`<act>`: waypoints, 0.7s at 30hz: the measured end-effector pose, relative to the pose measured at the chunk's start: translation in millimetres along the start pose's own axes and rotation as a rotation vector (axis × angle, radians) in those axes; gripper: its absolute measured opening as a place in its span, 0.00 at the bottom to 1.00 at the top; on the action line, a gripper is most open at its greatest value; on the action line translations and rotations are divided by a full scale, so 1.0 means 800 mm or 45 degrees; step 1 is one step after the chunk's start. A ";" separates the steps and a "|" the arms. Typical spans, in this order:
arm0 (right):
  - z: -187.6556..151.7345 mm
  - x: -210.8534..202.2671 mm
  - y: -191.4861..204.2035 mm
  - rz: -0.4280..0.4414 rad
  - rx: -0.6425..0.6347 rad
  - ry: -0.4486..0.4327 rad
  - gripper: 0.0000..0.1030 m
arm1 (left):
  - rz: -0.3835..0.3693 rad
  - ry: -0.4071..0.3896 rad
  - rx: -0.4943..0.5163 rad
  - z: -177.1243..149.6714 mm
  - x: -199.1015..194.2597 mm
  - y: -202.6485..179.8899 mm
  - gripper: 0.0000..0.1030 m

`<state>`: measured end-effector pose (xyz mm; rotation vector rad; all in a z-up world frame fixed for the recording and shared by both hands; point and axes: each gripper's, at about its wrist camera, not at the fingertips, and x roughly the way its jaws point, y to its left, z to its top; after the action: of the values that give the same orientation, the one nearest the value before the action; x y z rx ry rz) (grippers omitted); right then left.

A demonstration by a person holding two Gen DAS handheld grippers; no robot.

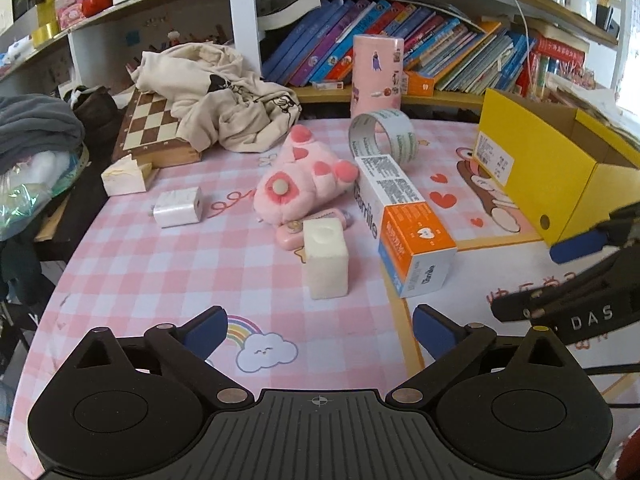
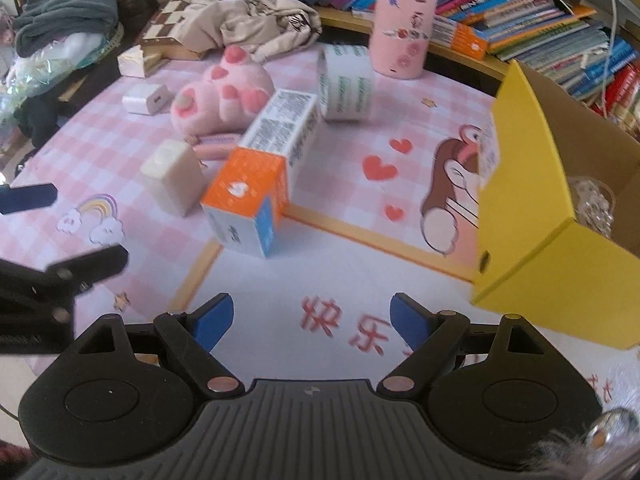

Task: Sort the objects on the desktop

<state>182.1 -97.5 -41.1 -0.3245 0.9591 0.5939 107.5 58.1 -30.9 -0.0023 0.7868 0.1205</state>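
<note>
My left gripper [image 1: 320, 330] is open and empty, low over the pink checked mat, just short of a white foam block [image 1: 325, 258]. Behind the block lie a pink plush paw [image 1: 304, 178], a small pink case [image 1: 294, 234], an orange-and-white toothpaste box [image 1: 400, 216] and a tape roll [image 1: 382, 134]. My right gripper [image 2: 312, 318] is open and empty over the white part of the mat, with the toothpaste box [image 2: 260, 172] ahead on the left and the yellow box [image 2: 532, 204] on the right. A glass object [image 2: 592, 204] lies in that box.
A white charger [image 1: 178, 207], a tissue pack [image 1: 124, 176], a chessboard [image 1: 154, 128] under a beige garment [image 1: 224, 92], and a pink cylinder [image 1: 376, 76] stand at the back. Bookshelves [image 1: 420, 44] rise behind. The yellow box [image 1: 536, 164] is at the right. The right gripper's fingers [image 1: 576, 246] show at the right edge.
</note>
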 end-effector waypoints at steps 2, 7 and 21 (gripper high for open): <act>0.006 0.002 0.004 0.016 -0.002 -0.010 0.82 | -0.005 0.005 0.009 0.000 0.003 0.001 0.97; 0.023 0.007 0.010 0.032 -0.003 -0.042 0.79 | 0.000 -0.014 -0.005 0.005 0.010 0.008 0.97; 0.090 0.043 0.013 0.098 0.062 -0.065 0.65 | -0.051 -0.043 -0.018 0.024 0.043 0.017 0.88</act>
<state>238.7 -40.9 -30.4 -0.2285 0.9387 0.6451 143.6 76.4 -41.1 -0.0291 0.7520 0.0880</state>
